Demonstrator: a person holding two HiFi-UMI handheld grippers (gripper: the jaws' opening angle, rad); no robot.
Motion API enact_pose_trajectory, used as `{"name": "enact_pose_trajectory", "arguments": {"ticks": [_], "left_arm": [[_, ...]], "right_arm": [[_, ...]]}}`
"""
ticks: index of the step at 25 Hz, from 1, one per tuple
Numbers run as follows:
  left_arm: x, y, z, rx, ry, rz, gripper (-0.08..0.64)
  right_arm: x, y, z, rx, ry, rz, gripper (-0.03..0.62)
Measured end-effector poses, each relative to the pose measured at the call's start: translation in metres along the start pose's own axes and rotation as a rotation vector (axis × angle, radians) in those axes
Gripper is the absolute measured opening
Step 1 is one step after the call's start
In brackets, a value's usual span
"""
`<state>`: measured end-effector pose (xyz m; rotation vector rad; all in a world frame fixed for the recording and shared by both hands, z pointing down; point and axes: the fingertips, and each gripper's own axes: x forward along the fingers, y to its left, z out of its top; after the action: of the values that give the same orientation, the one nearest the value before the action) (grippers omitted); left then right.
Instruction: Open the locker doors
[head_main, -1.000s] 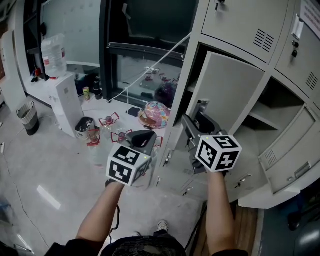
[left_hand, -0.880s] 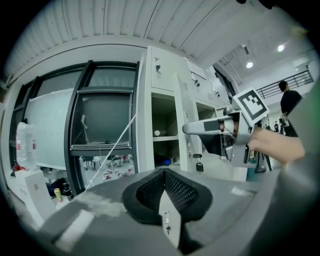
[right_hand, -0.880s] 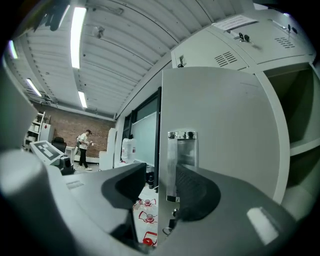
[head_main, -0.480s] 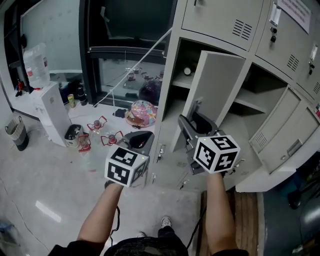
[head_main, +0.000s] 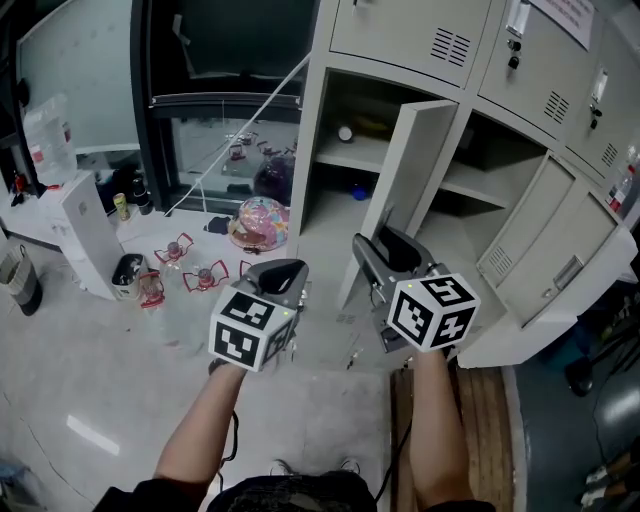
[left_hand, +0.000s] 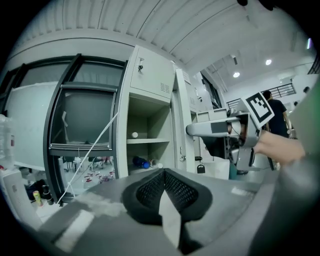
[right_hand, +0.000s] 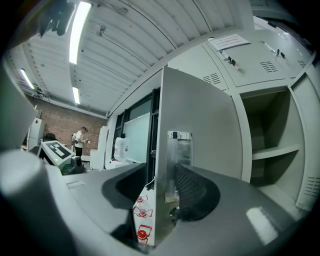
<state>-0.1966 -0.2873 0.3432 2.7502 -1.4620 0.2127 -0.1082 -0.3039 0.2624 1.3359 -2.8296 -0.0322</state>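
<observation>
A bank of pale grey lockers (head_main: 400, 30) stands ahead of me. One tall locker door (head_main: 415, 170) hangs swung out, nearly edge-on, and bares a shelf (head_main: 350, 152) with a small white thing on it. My right gripper (head_main: 385, 245) is shut on that door's free edge. In the right gripper view the door (right_hand: 200, 110) runs between the two pads of the right gripper (right_hand: 162, 200), below a small metal plate (right_hand: 180, 150). My left gripper (head_main: 283, 270) hovers to the left of the lockers. It is shut and holds nothing (left_hand: 164, 187).
More locker doors (head_main: 560, 260) stand open at the right. On the floor at the left are a white dispenser (head_main: 85, 225), red-capped bottles (head_main: 185, 270), a pink patterned dome (head_main: 258, 215) and a bin (head_main: 20, 280). A white cord (head_main: 235, 135) slants to the lockers. Wooden boards (head_main: 480, 420) lie underfoot.
The gripped door has swung further out, from face-on to nearly edge-on, and the shelf behind it has come into sight. Both grippers keep their hold and state.
</observation>
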Motion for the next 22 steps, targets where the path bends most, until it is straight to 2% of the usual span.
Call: {"name": "enact_pose_trajectory", "arguments": {"ticks": [12,16,22], "left_arm": [[0.023,-0.064,0.009,0.017,0.009,-0.031,0.002],[0.027,-0.081,0.017,0.009,-0.001,-0.023,0.002],[0.036,-0.101,0.021,0.002,-0.004,0.0,0.002]], "right_arm": [[-0.053,-0.027,-0.001,-0.021,-0.003,0.021,0.166],[-0.067,-0.039,-0.001,-0.008,-0.005,0.028,0.144],[-0.082,-0.051,-0.001,-0.005,-0.001,0.076,0.144]]}}
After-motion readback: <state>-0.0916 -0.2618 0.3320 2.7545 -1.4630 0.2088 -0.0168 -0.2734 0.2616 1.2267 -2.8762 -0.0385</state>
